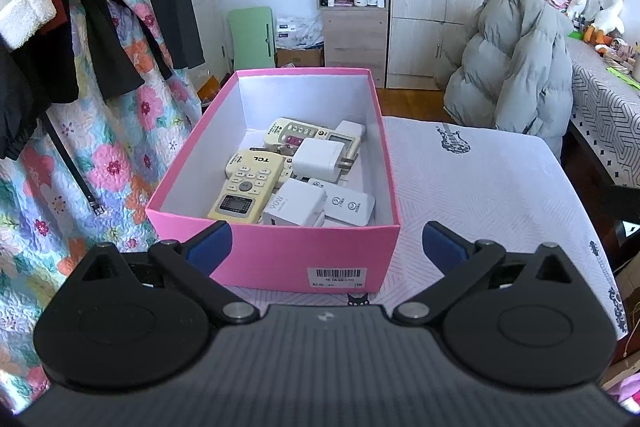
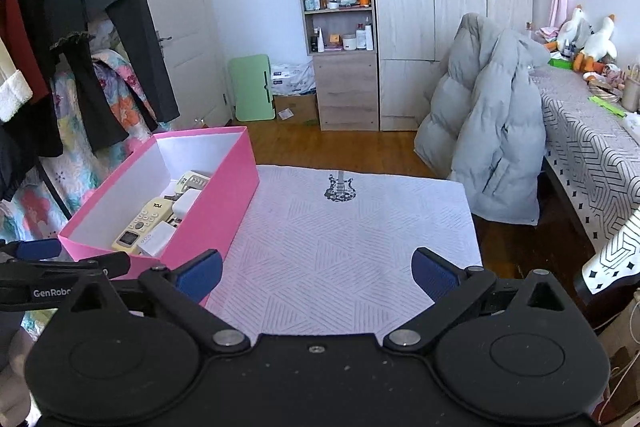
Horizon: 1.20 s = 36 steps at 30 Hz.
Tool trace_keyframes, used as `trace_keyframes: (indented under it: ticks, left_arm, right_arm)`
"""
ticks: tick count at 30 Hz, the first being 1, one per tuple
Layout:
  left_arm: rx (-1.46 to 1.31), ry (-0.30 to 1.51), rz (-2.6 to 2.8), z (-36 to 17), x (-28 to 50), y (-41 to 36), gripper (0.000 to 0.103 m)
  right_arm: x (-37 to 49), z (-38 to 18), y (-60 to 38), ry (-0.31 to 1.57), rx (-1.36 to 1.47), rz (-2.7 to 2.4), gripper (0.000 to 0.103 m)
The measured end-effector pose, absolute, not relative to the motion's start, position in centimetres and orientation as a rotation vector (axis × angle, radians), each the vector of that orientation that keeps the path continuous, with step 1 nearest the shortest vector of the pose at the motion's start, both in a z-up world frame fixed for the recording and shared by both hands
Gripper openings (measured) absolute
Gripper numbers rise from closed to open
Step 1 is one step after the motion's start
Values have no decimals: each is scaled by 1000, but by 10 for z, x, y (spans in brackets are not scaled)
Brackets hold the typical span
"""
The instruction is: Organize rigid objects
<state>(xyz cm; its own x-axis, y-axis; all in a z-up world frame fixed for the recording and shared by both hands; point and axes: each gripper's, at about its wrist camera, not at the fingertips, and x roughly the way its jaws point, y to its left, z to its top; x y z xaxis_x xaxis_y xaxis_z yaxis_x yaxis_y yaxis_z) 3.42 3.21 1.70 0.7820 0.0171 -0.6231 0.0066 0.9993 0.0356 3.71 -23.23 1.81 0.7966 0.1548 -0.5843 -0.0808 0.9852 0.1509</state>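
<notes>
A pink box [image 1: 280, 259] stands on the left of a white patterned table cover [image 1: 480, 195]. Inside lie a cream TCL remote [image 1: 246, 187], a second cream remote [image 1: 288, 133], white chargers [image 1: 318, 161] and other white devices. My left gripper [image 1: 326, 247] is open and empty, just in front of the box's near wall. My right gripper [image 2: 316, 273] is open and empty over the table cover [image 2: 352, 239], right of the box [image 2: 216, 211]. The left gripper's fingers [image 2: 36, 249] show at the left edge of the right wrist view.
A grey puffer coat [image 2: 488, 131] hangs on a chair beyond the table. Hanging clothes [image 2: 80, 27] and a floral quilt [image 1: 100, 155] are at the left. A shelf unit [image 2: 340, 27] and wardrobe stand at the back. A patterned table with plush ducks [image 2: 592, 43] is at the right.
</notes>
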Motion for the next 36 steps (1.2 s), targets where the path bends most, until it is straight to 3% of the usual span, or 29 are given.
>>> trace_keyframes:
  ticks: [36]
  left_arm:
    - [69,705,12,7,35,20,103]
  right_arm:
    - [39,6,-235,667,107,48,102]
